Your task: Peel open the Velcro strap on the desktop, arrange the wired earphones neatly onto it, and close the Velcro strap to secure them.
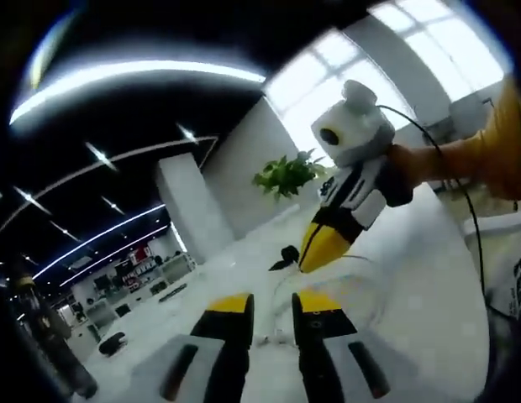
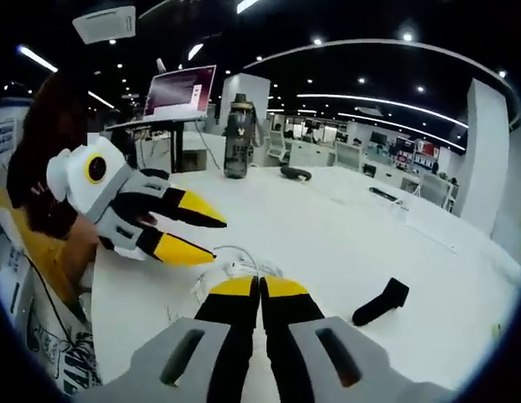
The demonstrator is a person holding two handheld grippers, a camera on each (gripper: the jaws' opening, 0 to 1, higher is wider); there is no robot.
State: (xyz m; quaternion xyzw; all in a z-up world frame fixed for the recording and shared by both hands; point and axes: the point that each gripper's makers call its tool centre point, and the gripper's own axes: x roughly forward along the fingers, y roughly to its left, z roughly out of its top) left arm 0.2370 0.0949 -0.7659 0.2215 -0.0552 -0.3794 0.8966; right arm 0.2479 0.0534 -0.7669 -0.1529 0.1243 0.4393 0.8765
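The white wired earphones (image 2: 234, 267) lie in loose loops on the white desktop (image 2: 344, 235), and the cable (image 1: 361, 267) shows faintly in the left gripper view. My right gripper (image 2: 259, 287) is shut, with the cable running in at its tips. It enters the left gripper view from the right as a closed yellow beak (image 1: 315, 256). My left gripper (image 1: 273, 302) is open just short of the cable and holds nothing; in the right gripper view it (image 2: 208, 235) comes in from the left, jaws apart. The black Velcro strap (image 2: 380, 302) lies flat to the right, seen small beyond the jaws as a strap (image 1: 286, 254).
A dark bottle (image 2: 236, 134) and a screen (image 2: 178, 91) stand at the desk's far side, with a small black object (image 2: 296, 174) beyond them. A potted plant (image 1: 286, 175) stands at the far end. A person's yellow sleeve (image 1: 487, 151) holds the right gripper.
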